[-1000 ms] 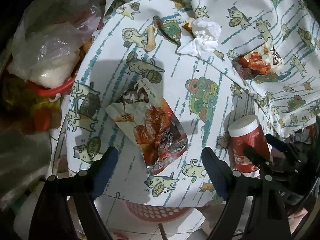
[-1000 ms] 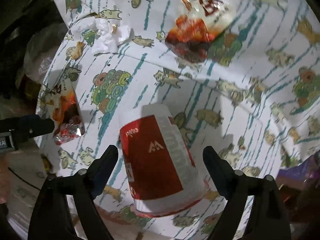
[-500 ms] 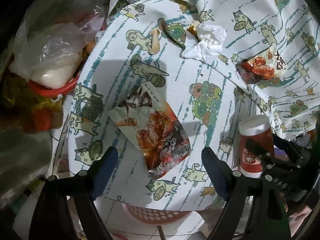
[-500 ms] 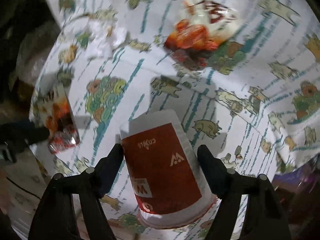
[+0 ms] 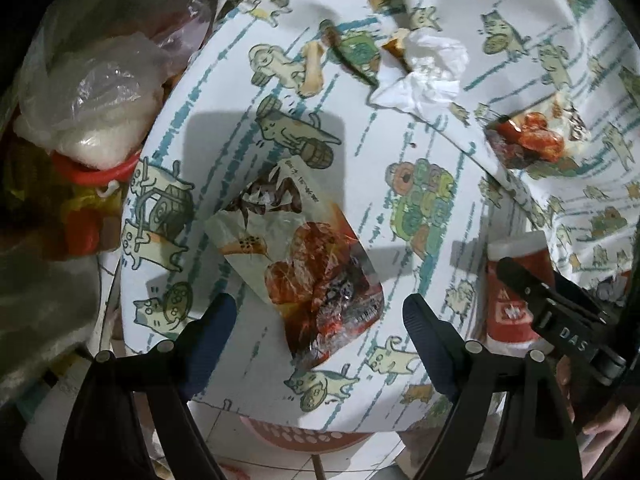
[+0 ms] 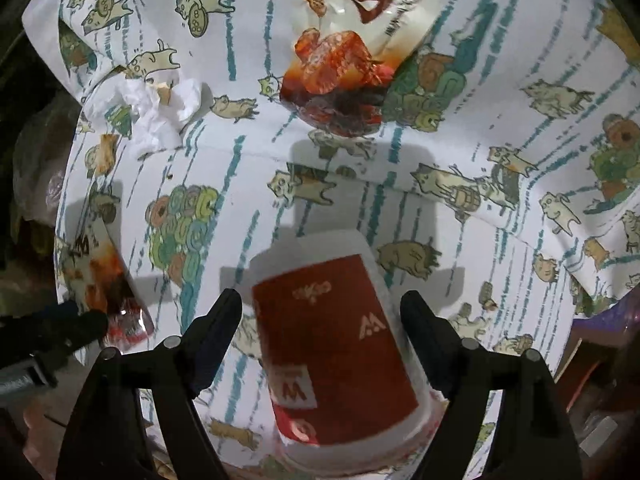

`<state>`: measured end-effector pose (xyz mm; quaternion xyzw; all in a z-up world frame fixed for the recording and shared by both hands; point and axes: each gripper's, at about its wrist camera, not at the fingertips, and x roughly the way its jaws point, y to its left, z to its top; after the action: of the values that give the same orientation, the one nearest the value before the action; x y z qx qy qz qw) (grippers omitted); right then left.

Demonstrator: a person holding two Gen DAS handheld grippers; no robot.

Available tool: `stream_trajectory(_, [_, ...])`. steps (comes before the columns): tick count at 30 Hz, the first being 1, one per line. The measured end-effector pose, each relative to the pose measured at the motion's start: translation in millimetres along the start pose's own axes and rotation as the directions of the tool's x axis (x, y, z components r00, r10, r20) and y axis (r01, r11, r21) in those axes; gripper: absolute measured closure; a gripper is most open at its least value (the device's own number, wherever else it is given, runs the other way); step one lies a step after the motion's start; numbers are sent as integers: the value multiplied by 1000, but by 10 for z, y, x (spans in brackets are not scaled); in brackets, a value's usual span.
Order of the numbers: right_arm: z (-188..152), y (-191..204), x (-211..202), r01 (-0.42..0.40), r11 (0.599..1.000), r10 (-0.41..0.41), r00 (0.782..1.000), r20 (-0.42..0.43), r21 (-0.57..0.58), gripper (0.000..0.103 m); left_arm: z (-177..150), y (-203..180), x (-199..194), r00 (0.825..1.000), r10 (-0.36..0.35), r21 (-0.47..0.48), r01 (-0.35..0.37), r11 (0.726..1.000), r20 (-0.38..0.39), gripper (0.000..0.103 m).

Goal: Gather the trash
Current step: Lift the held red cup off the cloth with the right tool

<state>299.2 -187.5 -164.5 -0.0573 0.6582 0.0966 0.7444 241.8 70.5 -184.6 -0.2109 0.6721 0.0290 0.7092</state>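
Note:
A red and white paper cup point(image 6: 336, 344) lies on its side on the cat-print tablecloth point(image 6: 440, 152), between the fingers of my open right gripper point(image 6: 320, 316); the fingers stand close beside it, contact unclear. It also shows in the left wrist view point(image 5: 516, 292). A flat snack wrapper point(image 5: 304, 264) lies just ahead of my open, empty left gripper point(image 5: 316, 320). A second snack wrapper point(image 6: 352, 60) and a crumpled white tissue point(image 6: 156, 112) lie farther back.
A red bin point(image 5: 92, 168) stuffed with plastic bags point(image 5: 92, 92) stands left of the table. Small food scraps point(image 5: 312, 68) lie near the tissue. The table's near edge drops to a tiled floor point(image 5: 248, 452) and a pink stool point(image 5: 304, 436).
My right gripper has moved forward around the cup and its jaws have narrowed. My left gripper has edged slightly nearer the flat wrapper.

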Motion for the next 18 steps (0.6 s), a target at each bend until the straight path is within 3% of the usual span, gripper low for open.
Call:
stream_trajectory(5, [117, 195, 46, 48, 998, -48, 999, -4, -42, 32, 44, -68, 123, 998, 56, 13, -56, 998, -4, 16])
stream_trajectory(7, [127, 208, 15, 59, 998, -58, 998, 16, -36, 32, 47, -74, 143, 999, 42, -4, -42, 999, -8, 16])
stream_trajectory(12, [65, 246, -279, -19, 999, 14, 991, 134, 37, 33, 67, -149, 124, 999, 44, -16, -44, 999, 25, 16])
stream_trajectory(18, [-68, 203, -762, -60, 997, 46, 954, 295, 40, 36, 123, -272, 194, 994, 95, -36, -93, 995, 49, 16])
